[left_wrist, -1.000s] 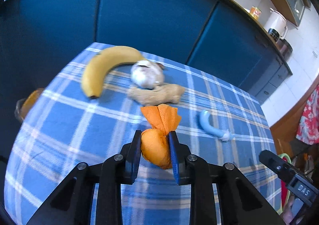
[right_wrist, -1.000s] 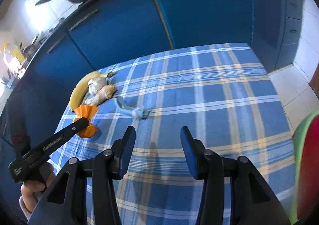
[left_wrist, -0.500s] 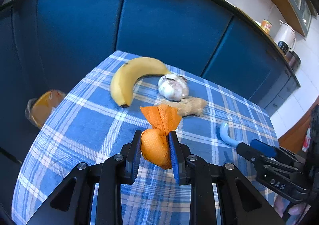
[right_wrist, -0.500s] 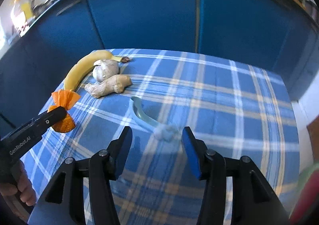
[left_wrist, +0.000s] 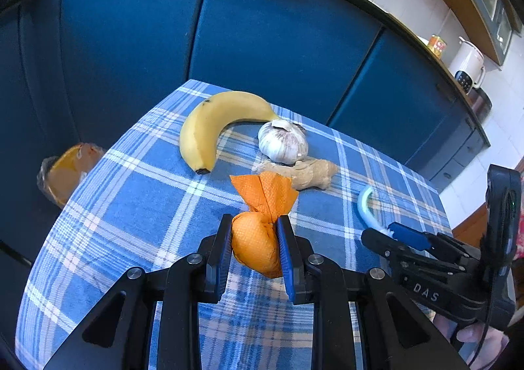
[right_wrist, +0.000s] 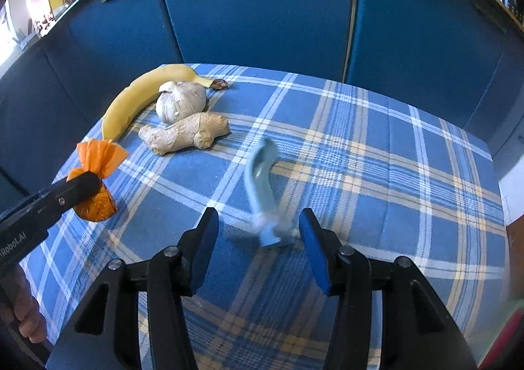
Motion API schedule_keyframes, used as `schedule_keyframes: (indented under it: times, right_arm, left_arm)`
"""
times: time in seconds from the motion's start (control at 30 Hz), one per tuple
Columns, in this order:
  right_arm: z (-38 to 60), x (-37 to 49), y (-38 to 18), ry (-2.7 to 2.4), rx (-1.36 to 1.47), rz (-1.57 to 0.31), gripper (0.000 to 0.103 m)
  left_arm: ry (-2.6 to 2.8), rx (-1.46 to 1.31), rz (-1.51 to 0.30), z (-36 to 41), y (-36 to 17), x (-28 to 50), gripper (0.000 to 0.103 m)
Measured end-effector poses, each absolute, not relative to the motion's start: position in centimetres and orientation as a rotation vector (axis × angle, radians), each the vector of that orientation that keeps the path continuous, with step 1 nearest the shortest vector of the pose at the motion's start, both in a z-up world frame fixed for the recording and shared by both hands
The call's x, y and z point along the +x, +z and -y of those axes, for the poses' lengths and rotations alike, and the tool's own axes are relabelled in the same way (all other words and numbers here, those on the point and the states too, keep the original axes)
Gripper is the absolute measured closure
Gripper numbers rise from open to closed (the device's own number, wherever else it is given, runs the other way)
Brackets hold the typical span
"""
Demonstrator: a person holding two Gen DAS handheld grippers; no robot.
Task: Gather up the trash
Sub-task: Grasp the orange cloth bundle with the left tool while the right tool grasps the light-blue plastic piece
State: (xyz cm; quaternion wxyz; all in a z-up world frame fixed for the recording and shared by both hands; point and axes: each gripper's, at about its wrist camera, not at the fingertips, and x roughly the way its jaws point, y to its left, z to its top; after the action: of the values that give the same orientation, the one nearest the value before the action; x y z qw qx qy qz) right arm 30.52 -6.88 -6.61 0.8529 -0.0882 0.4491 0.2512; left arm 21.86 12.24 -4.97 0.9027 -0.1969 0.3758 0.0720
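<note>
- The left gripper (left_wrist: 254, 248) clamps the orange paper wad (left_wrist: 255, 247) between its blue pads, off the checked tablecloth (left_wrist: 137, 193); the wad's twisted, fanned end points away from the gripper, towards the ginger root (left_wrist: 301, 173).
- The right gripper (right_wrist: 258, 242) has its jaws spread apart, gripping nothing; the near end of the pale blue curved plastic piece (right_wrist: 262, 186) lies between its fingertips, touching neither.
- That piece lies flat on the cloth, its long axis running away from the right gripper, the far tip curving towards the ginger.
- A banana (right_wrist: 137, 98) and a garlic bulb (right_wrist: 181, 101) lie just beyond the ginger.
</note>
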Motion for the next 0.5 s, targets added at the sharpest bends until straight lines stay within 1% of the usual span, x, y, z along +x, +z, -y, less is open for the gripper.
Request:
schedule_keyframes:
  times: [0.13, 0.17, 0.23, 0.27, 0.3, 0.33, 0.5]
  right_arm:
    - [6.9, 31.0, -6.8, 0.522, -0.163, -0.950, 0.050]
    - [6.9, 31.0, -6.8, 0.521, -0.160, -0.944, 0.052]
    - [7.0, 30.9, -6.8, 0.508, -0.166, -0.938, 0.060]
    - [7.0, 30.8, -6.8, 0.502, -0.165, -0.933, 0.066]
    - [7.0, 30.7, -6.8, 0.502, -0.164, -0.932, 0.076]
    - [7.1, 30.5, -6.8, 0.507, -0.156, -0.933, 0.081]
    - [8.1, 29.1, -6.7, 0.513, -0.095, -0.948, 0.082]
  left_arm:
    - [0.143, -0.407, -0.776, -12.2, -5.0, 21.8, 0.076]
    - [0.142, -0.407, -0.775, -12.2, -4.9, 21.8, 0.076]
    - [0.140, -0.408, -0.774, -12.2, -4.9, 21.8, 0.076]
    - [0.138, -0.407, -0.773, -12.2, -4.9, 21.8, 0.076]
    - [0.137, -0.407, -0.771, -12.2, -4.9, 21.8, 0.076]
    - [0.134, -0.406, -0.770, -12.1, -4.8, 21.8, 0.076]
    - [0.108, -0.405, -0.768, -11.6, -4.6, 21.7, 0.076]
